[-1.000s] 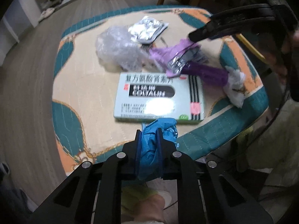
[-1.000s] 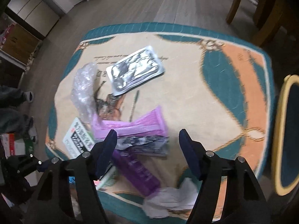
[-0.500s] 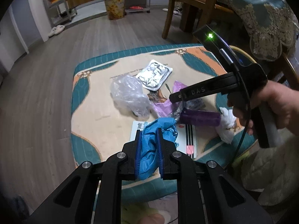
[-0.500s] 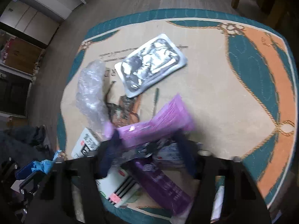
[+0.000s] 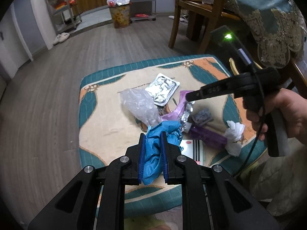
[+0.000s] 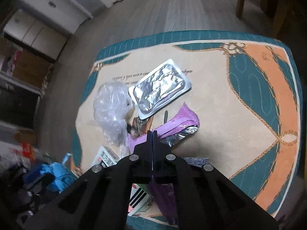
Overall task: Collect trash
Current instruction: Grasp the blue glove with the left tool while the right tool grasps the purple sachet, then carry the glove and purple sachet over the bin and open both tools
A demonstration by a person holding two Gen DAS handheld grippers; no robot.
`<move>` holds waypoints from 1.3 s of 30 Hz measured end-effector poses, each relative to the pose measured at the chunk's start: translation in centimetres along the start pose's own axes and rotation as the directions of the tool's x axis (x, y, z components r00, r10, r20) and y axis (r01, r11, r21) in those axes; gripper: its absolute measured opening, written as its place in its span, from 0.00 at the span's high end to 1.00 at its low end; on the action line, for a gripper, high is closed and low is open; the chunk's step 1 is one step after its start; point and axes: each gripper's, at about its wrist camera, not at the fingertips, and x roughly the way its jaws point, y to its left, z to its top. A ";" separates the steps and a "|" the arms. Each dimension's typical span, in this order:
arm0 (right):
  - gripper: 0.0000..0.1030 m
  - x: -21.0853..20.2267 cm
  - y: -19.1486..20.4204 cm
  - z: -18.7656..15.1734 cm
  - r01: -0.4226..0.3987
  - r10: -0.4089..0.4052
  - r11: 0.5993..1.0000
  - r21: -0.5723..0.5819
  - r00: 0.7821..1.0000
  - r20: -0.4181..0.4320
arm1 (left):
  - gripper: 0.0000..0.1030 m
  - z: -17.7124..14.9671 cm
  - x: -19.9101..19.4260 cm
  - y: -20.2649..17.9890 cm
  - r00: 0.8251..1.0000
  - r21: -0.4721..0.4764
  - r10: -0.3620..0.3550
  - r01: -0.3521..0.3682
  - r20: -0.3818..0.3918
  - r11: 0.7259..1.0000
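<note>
Left gripper [image 5: 153, 143]: narrow, clamped on the blue glove [image 5: 153, 153], held above the mat's near edge. Right gripper [image 6: 152, 134]: jaws fully together at the near long edge of the purple wrapper [image 6: 178, 122], which lies just ahead of the tips, its long axis running lower-left to upper-right. I can't confirm it is pinched. Right hand is nearer. Patterned mat [image 6: 239, 105] on wood floor [image 5: 48, 95]; chair [image 5: 184, 19] and bin [image 5: 120, 16] beyond.

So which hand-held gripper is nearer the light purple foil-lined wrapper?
Right. The right hand-held gripper is shut on the light purple foil-lined wrapper; the left hand-held gripper hangs apart, clamping a blue glove.
</note>
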 end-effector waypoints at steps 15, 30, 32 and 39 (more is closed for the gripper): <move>0.91 2.0 -1.3 0.5 -0.047 0.050 0.992 0.116 0.999 -0.017 | 0.84 0.9 -0.3 0.1 1.000 -0.015 0.007 -0.006 0.019 1.000; 0.96 -9.5 -0.3 1.1 -0.174 0.164 0.984 0.043 0.972 0.169 | 0.84 3.4 -1.1 -0.2 0.997 -0.044 -0.007 0.010 0.074 0.999; 0.96 -11.0 -0.7 1.5 -0.154 0.145 0.988 0.030 0.969 0.200 | 0.84 3.8 -1.0 -1.0 0.997 -0.032 -0.009 0.012 0.077 0.999; 0.96 -15.8 -5.1 1.8 -0.058 0.042 0.997 0.050 0.959 0.281 | 0.84 5.8 -0.5 -4.1 0.995 0.005 -0.031 0.031 0.092 1.000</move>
